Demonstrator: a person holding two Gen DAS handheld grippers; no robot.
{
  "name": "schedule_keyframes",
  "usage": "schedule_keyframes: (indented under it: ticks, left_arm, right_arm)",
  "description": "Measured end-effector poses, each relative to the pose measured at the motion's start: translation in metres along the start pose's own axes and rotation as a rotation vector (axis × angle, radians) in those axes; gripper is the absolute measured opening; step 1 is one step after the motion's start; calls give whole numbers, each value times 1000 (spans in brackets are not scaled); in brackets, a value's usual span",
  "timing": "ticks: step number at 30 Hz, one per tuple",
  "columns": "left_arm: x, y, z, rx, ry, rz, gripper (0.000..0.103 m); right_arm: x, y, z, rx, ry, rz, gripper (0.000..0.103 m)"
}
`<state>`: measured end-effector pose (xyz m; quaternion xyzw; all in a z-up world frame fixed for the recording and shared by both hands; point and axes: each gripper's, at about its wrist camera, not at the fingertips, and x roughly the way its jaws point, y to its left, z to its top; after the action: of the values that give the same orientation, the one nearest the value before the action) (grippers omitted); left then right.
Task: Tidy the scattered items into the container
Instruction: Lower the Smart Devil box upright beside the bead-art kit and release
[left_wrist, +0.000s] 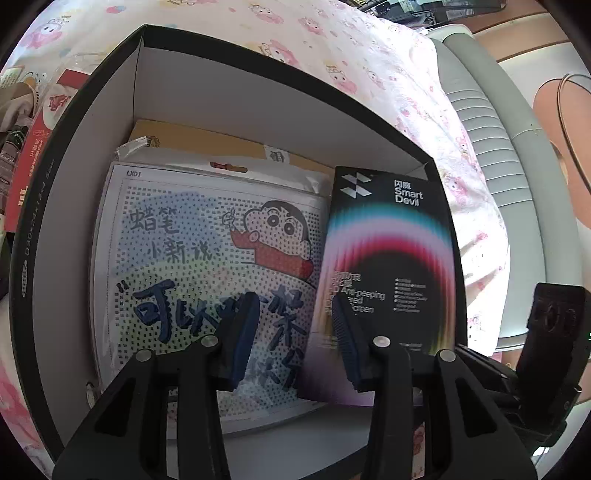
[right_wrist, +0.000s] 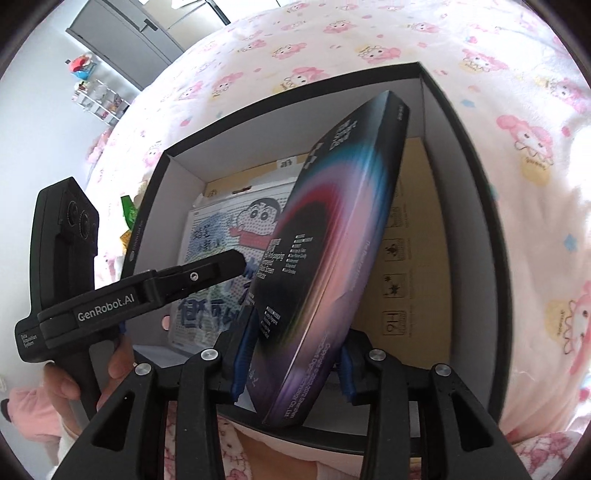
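1. Bed w/ pink cartoon-print sheet (right_wrist: 332, 55) carried the black-rimmed container (right_wrist: 436, 110), white inside; no surface in view, only bedding, plus clutter past the container's left rim in the left wrist view.
2. Task's thing was the black screen-protector box (right_wrist: 325, 258) w/ rainbow arc print. It sat inside the container, tilted: near end by the near wall, far end leaning up toward the far right corner.
3. Right claw (right_wrist: 295, 358) straddled the box's near end, one blue pad each side. Pads looked close to or on the box faces, but I could not tell whether they pressed, so grip vs. release was unclear.
4. Left claw (left_wrist: 291, 332) was part open and empty, hovering over the cartoon pegboard pack (left_wrist: 207, 258) lying flat on the container floor. The box edge lay just beside its right finger, not between the fingers.
5. Key relation: box's long axis ran away from the right claw, straight along its pointing line, near-to-far in the container. Right hand was the nearer one; the left came in from the box's left side.
6. Judgement: next move prob. lays the box flat to the right of the pack, over the yellow-brown carton (right_wrist: 413, 258) below; room looked enough. Risk: box tipping left onto the pack.
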<state>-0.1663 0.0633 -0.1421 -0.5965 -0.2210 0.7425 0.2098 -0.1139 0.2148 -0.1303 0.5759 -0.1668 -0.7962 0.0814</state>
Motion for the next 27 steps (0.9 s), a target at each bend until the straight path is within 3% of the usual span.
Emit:
schedule_keyframes:
  ticks: [4,16,18,24,27]
  left_arm:
    - [3,-3,-2,29,11,32,41]
    - [7,-6,-7,29,65,-77,41]
    - [5,-6,-7,32,56,-65,41]
    - [5,-1,-6,26,55,-38,41]
    - [-2,0,-6,38,14,17,41]
  right_arm:
    - [-9,-3,-3,-2,-40,-47,35]
    - [-25,-9,-8,3,-95,-140,37]
    - [-31,-12,-7,11,-106,-127,38]
    - [-45,-20,-4,22,-157,-196,38]
    - [-46,-13,-2,-8,-169,-207,38]
